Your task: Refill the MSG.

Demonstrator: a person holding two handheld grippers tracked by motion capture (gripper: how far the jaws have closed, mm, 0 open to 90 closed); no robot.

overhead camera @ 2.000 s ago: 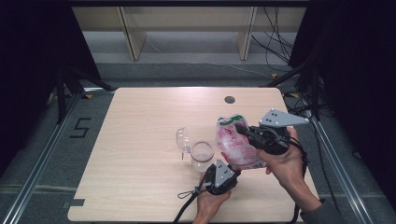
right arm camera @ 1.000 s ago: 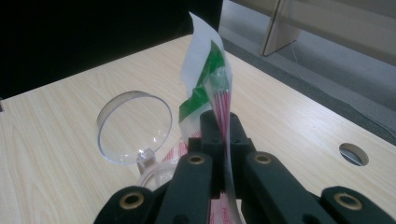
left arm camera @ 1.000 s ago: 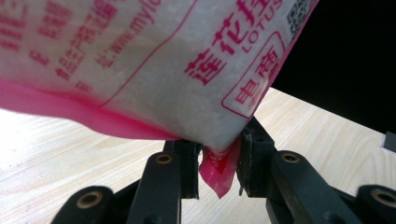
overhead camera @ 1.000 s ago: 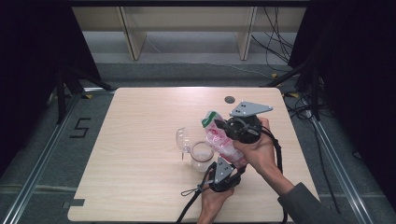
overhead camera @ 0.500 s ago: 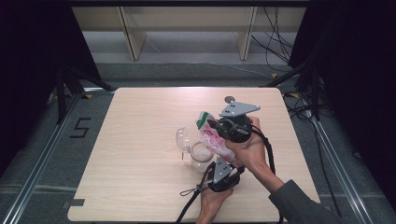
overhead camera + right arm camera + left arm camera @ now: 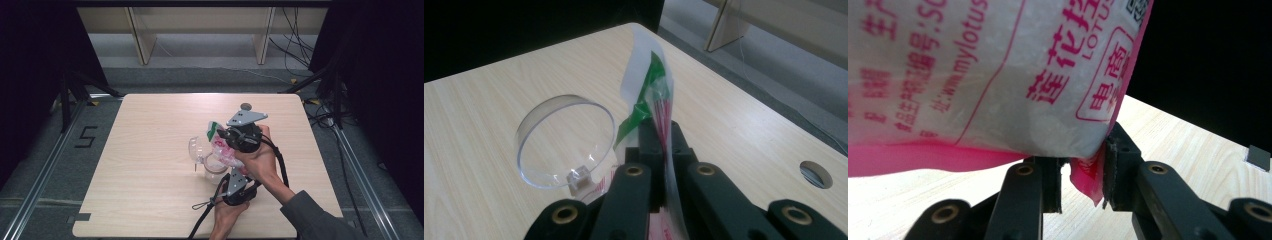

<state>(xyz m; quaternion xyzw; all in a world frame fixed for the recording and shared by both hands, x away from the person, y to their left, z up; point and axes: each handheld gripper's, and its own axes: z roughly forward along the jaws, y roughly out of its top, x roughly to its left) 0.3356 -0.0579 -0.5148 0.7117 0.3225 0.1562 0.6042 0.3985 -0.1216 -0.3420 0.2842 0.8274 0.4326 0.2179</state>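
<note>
A white and pink plastic bag [image 6: 222, 147] with red print and a green top strip [image 6: 644, 107] hangs tilted over a clear jar [image 6: 214, 169]. The jar's round hinged lid [image 6: 196, 146] [image 6: 566, 140] stands open to the left. My right gripper [image 6: 223, 135] [image 6: 659, 137] is shut on the bag's top edge. My left gripper [image 6: 226, 179] [image 6: 1082, 175] reaches the jar's near side from below and grips it. In the left gripper view the bag [image 6: 998, 75] covers the jaw tips, and its pink corner hangs between the pads.
The pale wooden table [image 6: 150, 150] has a small round hole [image 6: 245, 106] [image 6: 815, 174] near its far edge. Black cables trail from both grippers toward the front edge. Dark curtains and a metal floor frame surround the table.
My right gripper has carried the bag leftward and a little down, from the right of the jar to over its mouth. The left gripper and the jar have stayed put.
</note>
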